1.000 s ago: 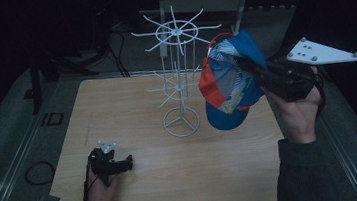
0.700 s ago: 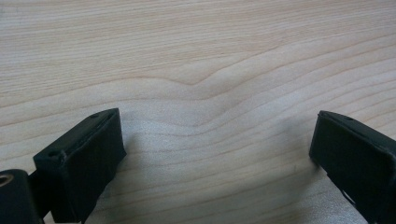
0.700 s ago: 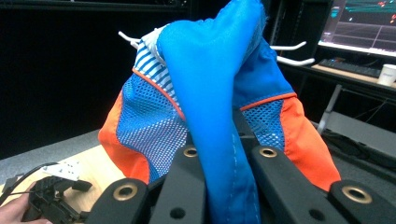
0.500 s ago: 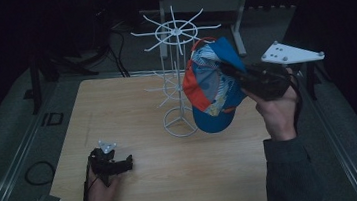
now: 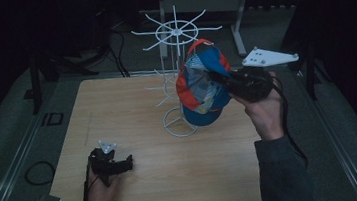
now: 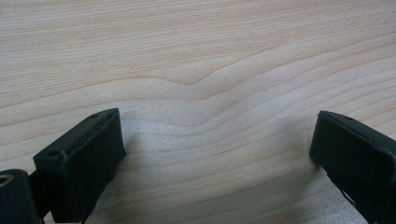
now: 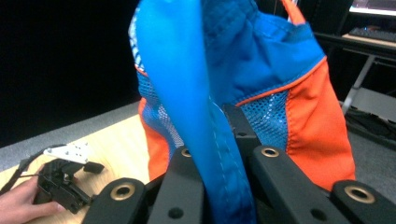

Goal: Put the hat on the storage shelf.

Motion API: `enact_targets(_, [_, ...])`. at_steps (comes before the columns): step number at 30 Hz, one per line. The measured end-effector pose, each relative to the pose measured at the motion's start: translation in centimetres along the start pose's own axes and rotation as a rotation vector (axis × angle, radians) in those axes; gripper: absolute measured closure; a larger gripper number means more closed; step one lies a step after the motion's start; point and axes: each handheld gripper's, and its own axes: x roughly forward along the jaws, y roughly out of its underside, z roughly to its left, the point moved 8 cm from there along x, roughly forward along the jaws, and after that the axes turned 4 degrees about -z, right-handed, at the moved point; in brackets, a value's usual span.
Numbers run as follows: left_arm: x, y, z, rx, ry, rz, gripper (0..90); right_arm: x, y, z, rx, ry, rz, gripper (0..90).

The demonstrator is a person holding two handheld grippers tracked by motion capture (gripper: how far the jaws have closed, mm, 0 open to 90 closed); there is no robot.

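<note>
Wooden tabletop (image 5: pixel 140 185) carries a white wire display rack (image 5: pixel 180 75), whose prongs fan out just ahead of the right gripper (image 5: pixel 220 80). That gripper is clamped on the brim of a blue-and-orange baseball cap (image 5: pixel 200 83), held aloft against the rack's side. The cap's long axis runs roughly upright, crown top, brim edge falling toward the jaws. Judged from here, the mesh could snag on a prong, or a sideways push could tip the light rack; the thin brim might also slip. Far back, the left gripper (image 5: pixel 110 164) rests spread wide, empty, on the tabletop.
</note>
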Motion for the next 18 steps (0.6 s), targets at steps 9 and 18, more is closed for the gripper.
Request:
enact_targets(9, [0.0, 0.0, 0.0, -0.001, 0.001, -0.001, 3.5, 1.0, 1.0, 0.2, -0.017, 0.010, 0.063, 77.1])
enact_targets(18, [0.0, 0.0, -0.1, -0.001, 0.002, -0.002, 3.5, 1.1, 2.1, 0.5, -0.075, 0.051, 0.129, 51.0])
